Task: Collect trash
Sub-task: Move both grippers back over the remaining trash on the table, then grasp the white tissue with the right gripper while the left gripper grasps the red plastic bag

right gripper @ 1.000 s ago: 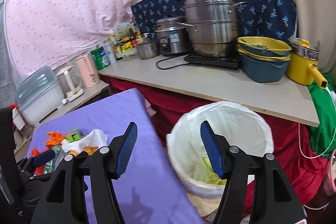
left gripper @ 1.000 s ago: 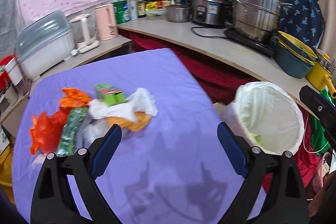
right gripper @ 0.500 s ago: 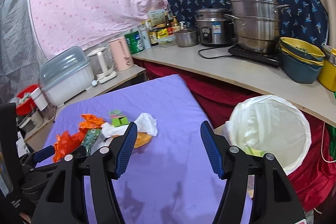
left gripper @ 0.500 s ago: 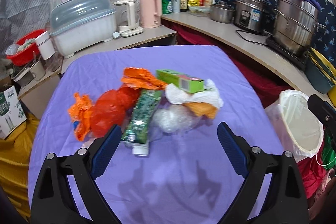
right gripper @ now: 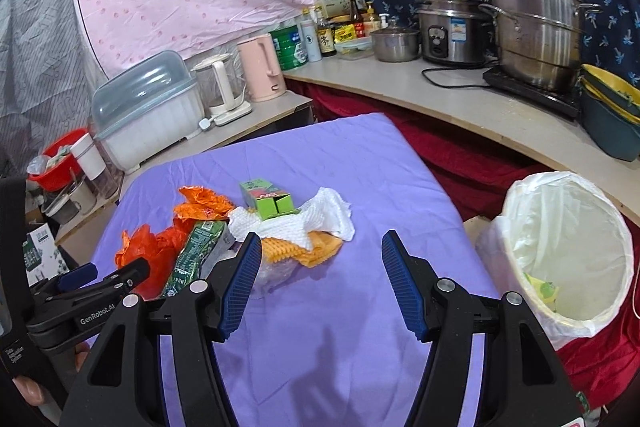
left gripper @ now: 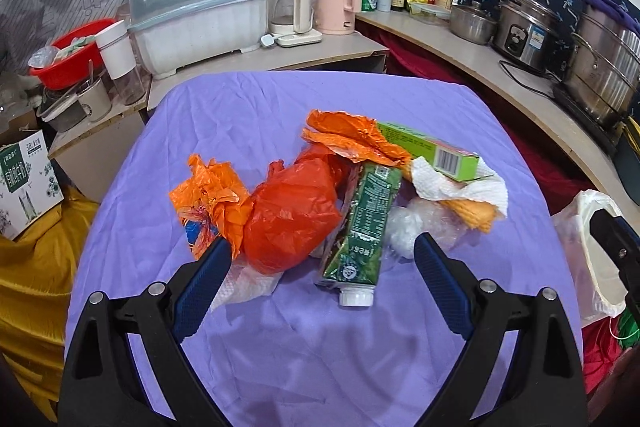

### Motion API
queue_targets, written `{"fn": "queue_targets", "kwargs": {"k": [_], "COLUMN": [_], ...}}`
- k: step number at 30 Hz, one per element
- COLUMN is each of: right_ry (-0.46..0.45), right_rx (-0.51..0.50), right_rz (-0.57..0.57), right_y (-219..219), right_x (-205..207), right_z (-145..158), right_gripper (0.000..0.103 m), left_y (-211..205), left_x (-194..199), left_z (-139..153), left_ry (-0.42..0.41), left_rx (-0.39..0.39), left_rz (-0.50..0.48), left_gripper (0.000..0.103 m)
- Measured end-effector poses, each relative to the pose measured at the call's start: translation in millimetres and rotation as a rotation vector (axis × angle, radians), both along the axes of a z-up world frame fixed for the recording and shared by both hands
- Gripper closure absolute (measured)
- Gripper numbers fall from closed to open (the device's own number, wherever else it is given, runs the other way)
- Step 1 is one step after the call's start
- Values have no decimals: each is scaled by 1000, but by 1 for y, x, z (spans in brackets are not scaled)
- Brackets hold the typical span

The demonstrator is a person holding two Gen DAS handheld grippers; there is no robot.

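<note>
Both tools stand with jaws wide and nothing between them. The left gripper (left gripper: 322, 267) hovers just short of the trash pile (left gripper: 340, 195) on the purple cloth (left gripper: 280, 347) — red bag (left gripper: 292, 215), green pouch (left gripper: 366, 223), green box (left gripper: 432, 151), paper towel (left gripper: 460, 187). The right gripper (right gripper: 320, 275) points past the towel's edge. The lined bin (right gripper: 568, 247) sits off the table's right side; something yellow-green, perhaps a wrapper, lies inside.

Heaped trash (left gripper: 360, 187) beside lined bin (right gripper: 568, 251)
</note>
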State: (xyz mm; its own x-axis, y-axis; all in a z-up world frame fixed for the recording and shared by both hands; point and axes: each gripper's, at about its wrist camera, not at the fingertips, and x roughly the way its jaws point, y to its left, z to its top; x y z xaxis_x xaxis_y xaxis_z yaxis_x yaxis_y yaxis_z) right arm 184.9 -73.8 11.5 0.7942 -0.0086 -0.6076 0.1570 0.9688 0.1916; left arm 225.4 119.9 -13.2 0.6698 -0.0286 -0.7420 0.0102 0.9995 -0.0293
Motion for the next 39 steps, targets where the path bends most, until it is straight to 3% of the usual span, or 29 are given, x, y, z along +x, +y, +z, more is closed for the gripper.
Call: {"fn": "queue_targets", "kwargs": {"k": [9,17,18,20,24,29,33,35,39], "right_ry": [59,86,90,96,102,119,139,152,130], "right_rx": [38,44,47,49,56,65,83,99,105], "right_rz": [30,34,35,34,37,44,62,72,81], "right_y": [8,12,12,12,12,11,11,11,12], "right_x": [42,65,69,74,83,93,99,100,91], "right_z": [-23,-38,-40,-43,-49,-56,-64,-67,-60], "right_gripper": [44,44,44,44,44,58,75,90,98], "left_y": [9,24,25,26,30,33,33,33,33], "left_x": [27,52,54,57,60,58,56,56,51], "left_z": [-18,-38,-38,-40,-42,-38,-31,-28,-19], "left_ry": [27,71,69,77,88,81,72,66,51], "left_rx": [8,-41,-44,-56,-85,-106,-124,-129,-142], "left_rz": [-14,-4,-4,-11,-19,-22,-32,-36,-38], "left_gripper": [12,13,15,29,47,64,69,71,72]}}
